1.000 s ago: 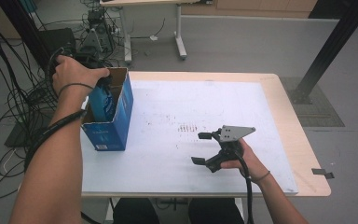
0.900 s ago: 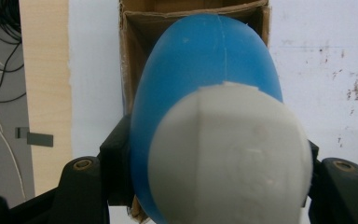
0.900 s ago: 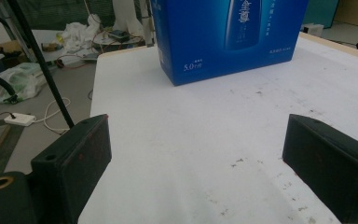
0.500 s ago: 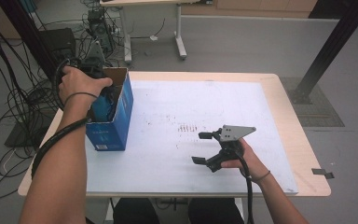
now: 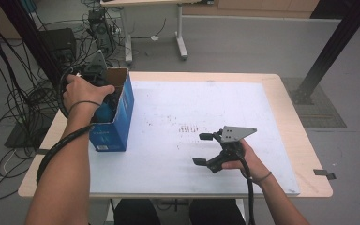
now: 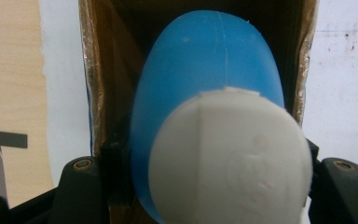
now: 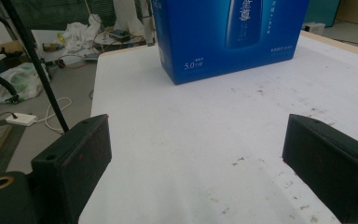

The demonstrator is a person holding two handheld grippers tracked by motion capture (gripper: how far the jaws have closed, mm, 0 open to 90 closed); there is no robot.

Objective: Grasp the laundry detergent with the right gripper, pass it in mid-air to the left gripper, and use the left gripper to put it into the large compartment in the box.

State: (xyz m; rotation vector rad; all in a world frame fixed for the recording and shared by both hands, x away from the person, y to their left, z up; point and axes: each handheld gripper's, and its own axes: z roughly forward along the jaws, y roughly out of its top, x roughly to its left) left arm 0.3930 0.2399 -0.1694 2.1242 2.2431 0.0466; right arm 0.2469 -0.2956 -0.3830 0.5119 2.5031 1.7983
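A tall blue carton (image 5: 118, 123) stands open-topped on the left of the white mat (image 5: 192, 108). My left gripper (image 6: 209, 163) points down into it, shut on a blue bottle (image 6: 205, 60) with a white cap (image 6: 228, 158). The bottle's body hangs inside the brown cardboard walls. A hand (image 5: 82, 91) covers that gripper in the high view, where a bit of blue bottle (image 5: 104, 112) shows in the carton's mouth. My right gripper (image 5: 201, 149) rests on the mat at the front right, open, with nothing between its jaws. It faces the carton (image 7: 228, 37).
The wooden table's edge (image 5: 309, 140) runs round the mat. Cables and equipment (image 5: 93, 28) crowd the floor at the far left. A black post (image 5: 328, 51) rises at the far right. Bare mat lies between the carton and the right gripper.
The left hand has sunk, taking the blue bottle deeper into the carton. The right gripper has stayed in place.
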